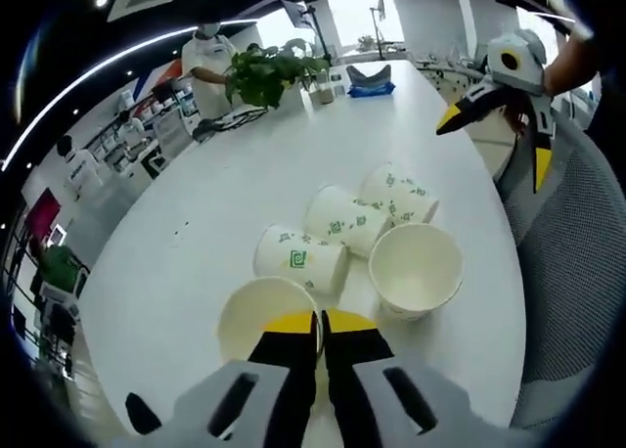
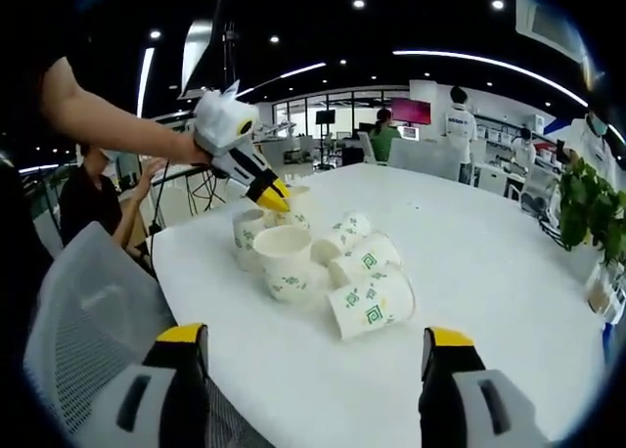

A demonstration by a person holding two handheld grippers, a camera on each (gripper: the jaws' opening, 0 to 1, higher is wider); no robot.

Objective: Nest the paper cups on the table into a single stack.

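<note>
We have five paper cups clustered on the white table [image 2: 489, 272], none nested yet as far as we can tell. Our left gripper [image 1: 320, 333] has its yellow-tipped jaws pressed together, and its tip sits at the rim of an upright cup [image 1: 266, 318] nearest us; from the right gripper view that same gripper [image 2: 266, 192] hovers at the cluster's far edge. We cannot tell whether the rim is pinched between the jaws or merely behind them.

Beside it a second upright cup [image 1: 416, 269] stands mouth up. Three more lie on their sides: a near cup [image 1: 299, 259], a middle cup [image 1: 346, 220] and a far cup [image 1: 399, 196], close together in a row.

Our right gripper [image 2: 313, 345] is spread wide and empty, held well back from the cups, which lie straight ahead of it. In the left view it [image 1: 494, 101] hangs above the table's far side.

The left hand is plainly nearer. The closest tipped cup [image 2: 372, 306] lies with its long axis crosswise to our right jaws, mouth to the left, so we judge it needs a grip across the wall.
</note>
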